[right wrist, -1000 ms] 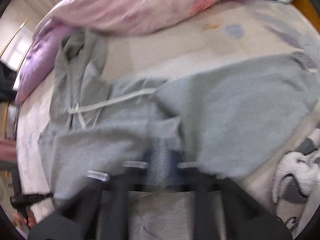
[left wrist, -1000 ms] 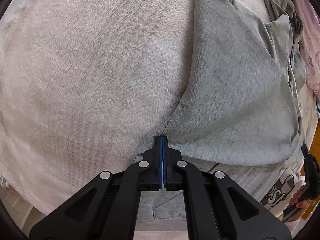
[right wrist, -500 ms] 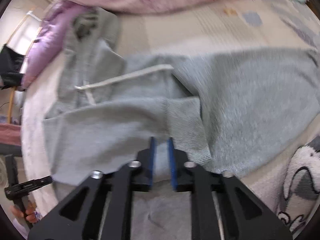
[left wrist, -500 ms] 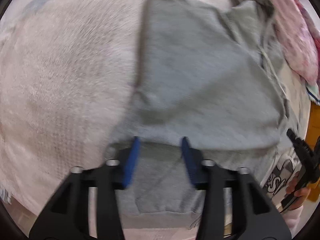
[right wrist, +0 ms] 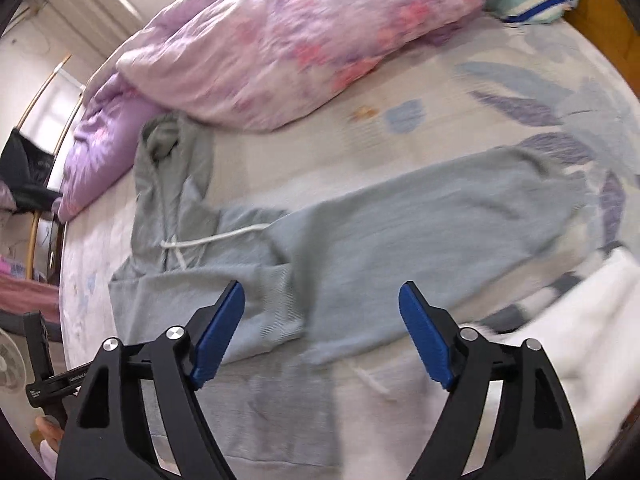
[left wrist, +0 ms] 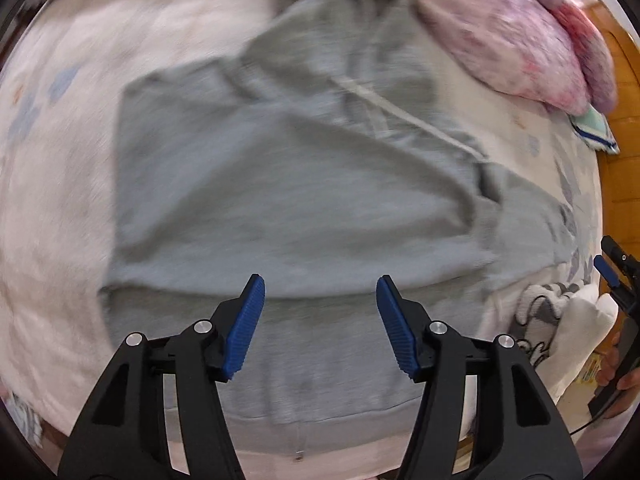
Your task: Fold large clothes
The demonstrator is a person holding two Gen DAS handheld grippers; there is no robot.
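Both claws empty and spread wide, hovering above the bed (right wrist: 460, 92). My left claw (left wrist: 320, 320) sits over the near part of the grey hoodie (left wrist: 280, 200); my right claw (right wrist: 320, 332) looks across that garment from the other side, and I see its black frame at the right edge of the left view (left wrist: 618, 276). The relation that matters: the unfolded sleeve (right wrist: 440, 232) runs away to the right of the body, its long axis pointing from the chest out toward the patterned end of the sheet, and it lies directly ahead of the right claw, so the right side is the nearer one for it. The other sleeve (right wrist: 248, 300) looks already laid across the chest, its ribbed cuff (right wrist: 282, 304) just ahead of the right claw's left finger. The hem band (left wrist: 304, 420) lies below my left claw, at the bed's near edge. Hood (right wrist: 164, 140) points away toward the pink and purple quilt (right wrist: 280, 48), touching or nearly touching it; motion blur keeps me from saying which. White drawcord (right wrist: 212, 238) trails across the neck area. Fabric is heavy fleece, soft, mostly flat with a few creases. My guess at the next call: take the outstretched sleeve near its cuff and bring it in across the body.
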